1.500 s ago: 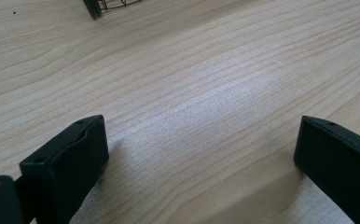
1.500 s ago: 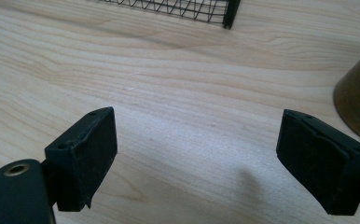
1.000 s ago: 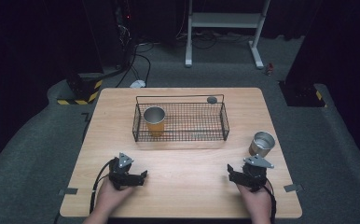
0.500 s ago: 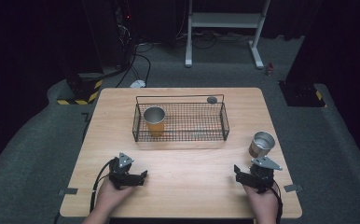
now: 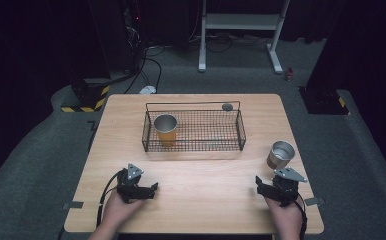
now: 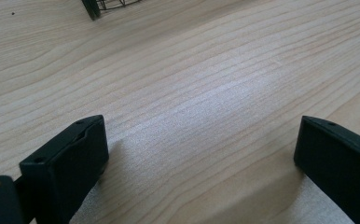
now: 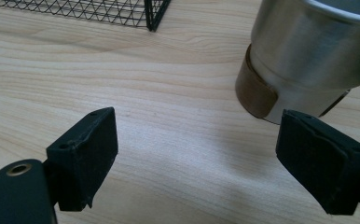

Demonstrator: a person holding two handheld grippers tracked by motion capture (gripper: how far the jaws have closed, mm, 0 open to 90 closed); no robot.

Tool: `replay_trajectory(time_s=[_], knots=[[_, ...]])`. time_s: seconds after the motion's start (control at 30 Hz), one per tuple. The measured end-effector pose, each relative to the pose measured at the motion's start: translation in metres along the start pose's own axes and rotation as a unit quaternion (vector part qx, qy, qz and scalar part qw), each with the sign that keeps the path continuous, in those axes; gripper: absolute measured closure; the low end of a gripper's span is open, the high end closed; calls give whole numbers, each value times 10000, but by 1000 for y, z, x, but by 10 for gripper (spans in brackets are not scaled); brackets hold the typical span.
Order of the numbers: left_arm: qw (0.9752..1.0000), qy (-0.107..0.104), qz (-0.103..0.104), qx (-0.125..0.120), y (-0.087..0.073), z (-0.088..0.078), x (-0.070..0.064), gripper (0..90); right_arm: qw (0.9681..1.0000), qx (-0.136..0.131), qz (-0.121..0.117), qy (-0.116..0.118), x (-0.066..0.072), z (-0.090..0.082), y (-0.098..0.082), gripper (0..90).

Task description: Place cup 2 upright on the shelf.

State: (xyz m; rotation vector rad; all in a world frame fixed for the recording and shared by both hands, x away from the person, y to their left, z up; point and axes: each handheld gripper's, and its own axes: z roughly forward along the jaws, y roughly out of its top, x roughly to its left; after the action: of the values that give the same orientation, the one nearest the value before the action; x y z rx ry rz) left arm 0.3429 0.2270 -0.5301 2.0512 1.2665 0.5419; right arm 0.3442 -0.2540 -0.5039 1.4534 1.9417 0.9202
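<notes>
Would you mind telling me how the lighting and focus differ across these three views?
High view: the table is lit and the surrounding floor is dark. Left gripper view: a pale sheen lies on the wood, with soft shadows under the jaws. Right gripper view: the steel cup shows soft highlights, and the near jaws look slightly soft.

steel cup (image 7: 308,60): top and right side cut off by my right gripper view's edge; base partly behind the right-hand jaw
wire basket (image 6: 104,4): I see just a corner at the top edge of the left gripper view
small dark thing (image 5: 227,106): beyond the basket, too small to tell
forearms: cut off at the high view's bottom edge
</notes>
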Motion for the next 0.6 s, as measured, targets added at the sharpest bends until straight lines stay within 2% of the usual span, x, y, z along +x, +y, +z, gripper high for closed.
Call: replay_trajectory(time_s=[0.47, 0.6], knots=[[10000, 54, -50, -12, 0, 0, -1, 32, 9998, -98, 78, -176, -17, -5, 0, 127], [9998, 148, -131, 36, 0, 0, 1, 8, 9996, -119, 106, -235, -24, -6, 0, 128]])
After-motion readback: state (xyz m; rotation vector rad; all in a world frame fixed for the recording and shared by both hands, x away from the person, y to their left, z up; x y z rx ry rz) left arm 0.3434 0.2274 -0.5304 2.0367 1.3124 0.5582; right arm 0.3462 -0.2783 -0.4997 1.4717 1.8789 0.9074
